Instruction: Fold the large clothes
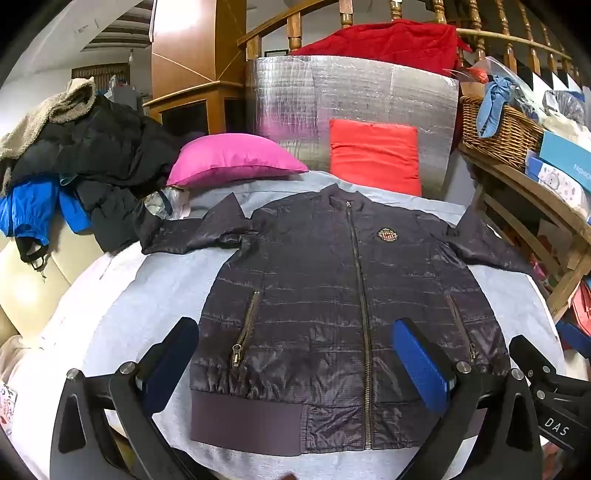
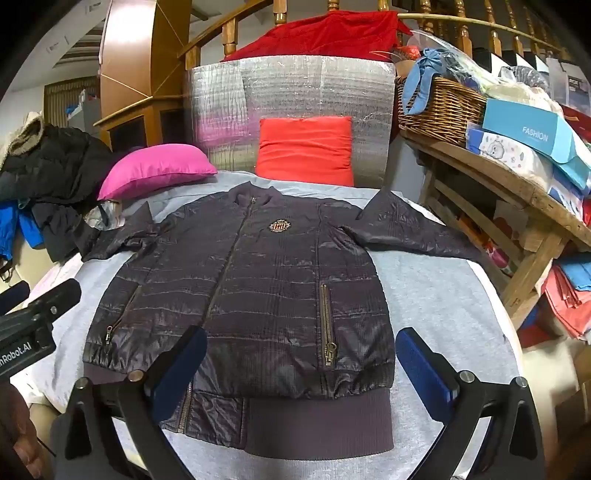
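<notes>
One dark quilted zip-up jacket [image 1: 332, 295] lies flat, zipped, sleeves out at nine and three; left gripper [image 1: 295, 354] and right gripper [image 2: 299, 362] gape wide, empty.

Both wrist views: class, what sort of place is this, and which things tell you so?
Most likely a lived-in home used for sorting laundry: a wooden stair railing, a heap of coats and a wicker basket of clothes surround the dark jacket spread flat.
</notes>
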The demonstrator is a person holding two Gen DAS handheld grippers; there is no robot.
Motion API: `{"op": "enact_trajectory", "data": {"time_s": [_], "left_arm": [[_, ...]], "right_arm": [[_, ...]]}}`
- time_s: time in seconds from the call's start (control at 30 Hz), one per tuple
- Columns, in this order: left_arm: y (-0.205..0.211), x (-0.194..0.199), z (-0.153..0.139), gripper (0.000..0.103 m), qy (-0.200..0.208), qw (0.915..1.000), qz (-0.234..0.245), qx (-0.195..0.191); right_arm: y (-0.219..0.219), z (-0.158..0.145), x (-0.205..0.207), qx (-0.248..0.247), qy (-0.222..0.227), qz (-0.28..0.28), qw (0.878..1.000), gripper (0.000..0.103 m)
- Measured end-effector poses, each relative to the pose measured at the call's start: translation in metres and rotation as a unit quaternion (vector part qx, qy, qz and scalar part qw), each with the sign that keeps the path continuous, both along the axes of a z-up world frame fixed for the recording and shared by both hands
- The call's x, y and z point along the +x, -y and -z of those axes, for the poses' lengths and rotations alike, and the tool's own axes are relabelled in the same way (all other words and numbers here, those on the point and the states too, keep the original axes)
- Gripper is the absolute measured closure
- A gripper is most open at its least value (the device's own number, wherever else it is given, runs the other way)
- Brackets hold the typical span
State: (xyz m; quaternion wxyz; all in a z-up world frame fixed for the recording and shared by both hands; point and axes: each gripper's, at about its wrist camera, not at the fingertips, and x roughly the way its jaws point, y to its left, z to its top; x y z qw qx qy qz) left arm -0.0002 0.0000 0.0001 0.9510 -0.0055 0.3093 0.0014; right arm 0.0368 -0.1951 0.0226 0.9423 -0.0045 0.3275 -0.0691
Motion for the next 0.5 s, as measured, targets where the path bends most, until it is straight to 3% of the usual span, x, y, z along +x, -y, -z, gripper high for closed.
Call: {"op": "enact_trajectory", "data": {"time_s": [0.5], "left_arm": [[-0.002, -0.002, -0.002, 0.0, -0.001, 1.0, -0.001, 0.002]], "right_arm": [[-0.008, -0.01, -0.002, -0.008, 0.007, -0.013, 1.0, 0.0]]}}
